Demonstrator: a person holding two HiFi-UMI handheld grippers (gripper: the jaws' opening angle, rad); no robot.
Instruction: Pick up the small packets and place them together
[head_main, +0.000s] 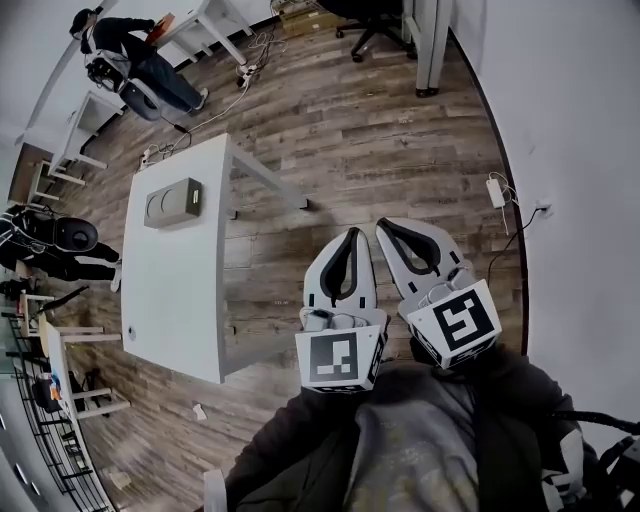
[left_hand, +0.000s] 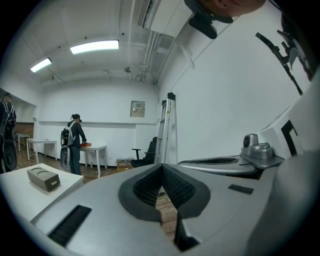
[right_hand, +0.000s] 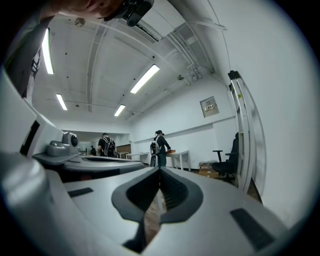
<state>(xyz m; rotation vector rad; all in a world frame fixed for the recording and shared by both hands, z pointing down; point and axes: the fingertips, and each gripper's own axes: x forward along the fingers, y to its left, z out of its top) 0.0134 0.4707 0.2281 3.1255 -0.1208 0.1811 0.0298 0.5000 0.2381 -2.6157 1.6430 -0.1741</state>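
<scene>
Underfoot, a wooden plank floor (head_main: 380, 150) fills most of the head view, bounded at the right by a plain white wall (head_main: 570, 120). A long white table (head_main: 175, 290) stands on it at the left, well apart from both tools. Beyond it, at the far end of the room, a person (head_main: 130, 55) with a backpack stands at another table, and a black office chair (head_main: 375, 15) sits near the top edge; the left gripper view shows a folding ladder (left_hand: 167, 127) leaning against the wall beside that chair. Close in front of the wearer's dark jacket, the left gripper (head_main: 352, 235) and the right gripper (head_main: 388, 228) are held side by side over bare floor, almost touching, each with its marker cube nearest the body. Both point roughly level across the room. In each gripper view the ribbed black pads meet at the tips, so both sets of jaws are closed with nothing between them. A flat grey box (head_main: 172, 203) with two round recesses lies alone on the table; whether it has anything to do with the small packets cannot be told from this far off. A white power adapter (head_main: 497, 191) lies at the foot of the wall.
</scene>
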